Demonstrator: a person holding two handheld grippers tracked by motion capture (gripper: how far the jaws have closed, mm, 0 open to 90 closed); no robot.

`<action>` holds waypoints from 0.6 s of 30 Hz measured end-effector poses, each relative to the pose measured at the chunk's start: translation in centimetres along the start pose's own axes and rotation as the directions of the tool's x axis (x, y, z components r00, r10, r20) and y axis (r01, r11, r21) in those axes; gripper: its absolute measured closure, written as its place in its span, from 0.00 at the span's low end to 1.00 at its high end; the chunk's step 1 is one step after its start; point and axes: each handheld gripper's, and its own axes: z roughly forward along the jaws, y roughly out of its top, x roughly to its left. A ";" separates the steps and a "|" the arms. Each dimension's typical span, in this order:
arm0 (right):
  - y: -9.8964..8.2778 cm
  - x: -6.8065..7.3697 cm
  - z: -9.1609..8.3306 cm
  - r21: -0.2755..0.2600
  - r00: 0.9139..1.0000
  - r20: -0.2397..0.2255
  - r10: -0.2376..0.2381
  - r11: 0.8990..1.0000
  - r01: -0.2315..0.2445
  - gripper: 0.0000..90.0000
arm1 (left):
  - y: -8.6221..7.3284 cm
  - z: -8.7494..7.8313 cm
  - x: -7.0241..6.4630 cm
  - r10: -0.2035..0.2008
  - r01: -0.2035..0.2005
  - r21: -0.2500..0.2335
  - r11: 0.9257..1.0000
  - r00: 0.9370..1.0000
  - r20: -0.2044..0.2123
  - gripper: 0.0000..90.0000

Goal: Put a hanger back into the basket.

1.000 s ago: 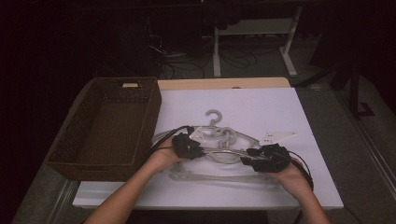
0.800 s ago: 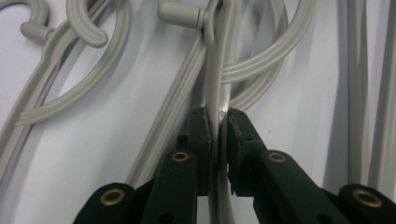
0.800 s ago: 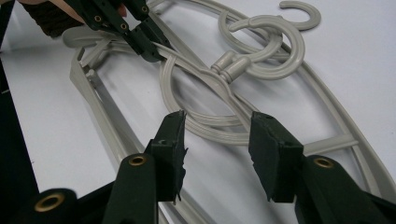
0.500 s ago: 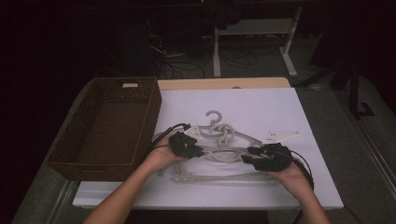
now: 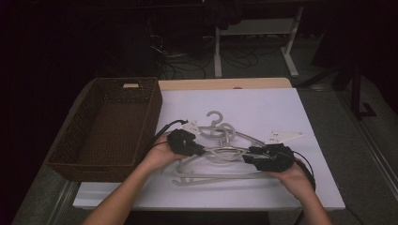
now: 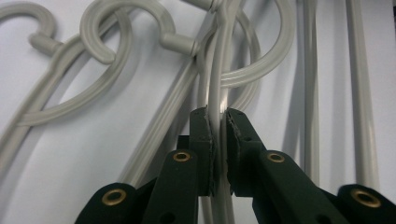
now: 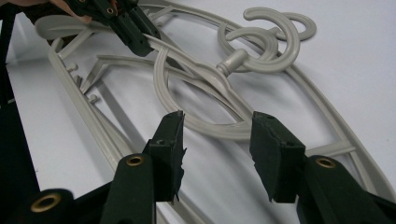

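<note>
White table (image 5: 281, 108): one brown wicker basket (image 5: 108, 126) at left, visible from the high view. Pile of grey plastic hangers (image 5: 220, 140) mid-table; three hooks countable. Left gripper (image 6: 219, 126) clamped on one hanger bar. Right gripper (image 7: 217, 140) jaws apart over hangers.

The right gripper (image 7: 217, 140) hangs with jaws spread above tangled grey hangers (image 7: 219, 88) on the white table (image 7: 355, 60). Far left, the left gripper (image 7: 133, 28) pinches a hanger bar.
</note>
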 end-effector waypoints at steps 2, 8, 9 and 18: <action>0.0 0.1 -0.1 -0.007 1.000 0.001 0.002 1.000 -0.002 0.60 | 0.0 -0.1 -0.1 0.003 -0.003 -0.002 1.000 1.000 -0.002 0.92; 0.4 0.4 -0.7 -0.038 1.000 -0.005 0.000 0.999 0.000 0.57 | 0.7 -1.2 -0.9 0.016 -0.016 -0.005 1.000 0.999 -0.040 0.92; 0.6 0.5 -0.8 -0.043 1.000 -0.008 -0.001 0.999 0.001 0.55 | 0.8 -1.5 -0.9 0.014 -0.014 -0.006 1.000 0.999 -0.044 0.92; 1.7 1.4 -2.1 -0.103 1.000 -0.021 -0.008 0.995 0.006 0.48 | 1.4 -4.4 -1.0 -0.041 0.038 -0.028 0.999 0.992 -0.121 0.92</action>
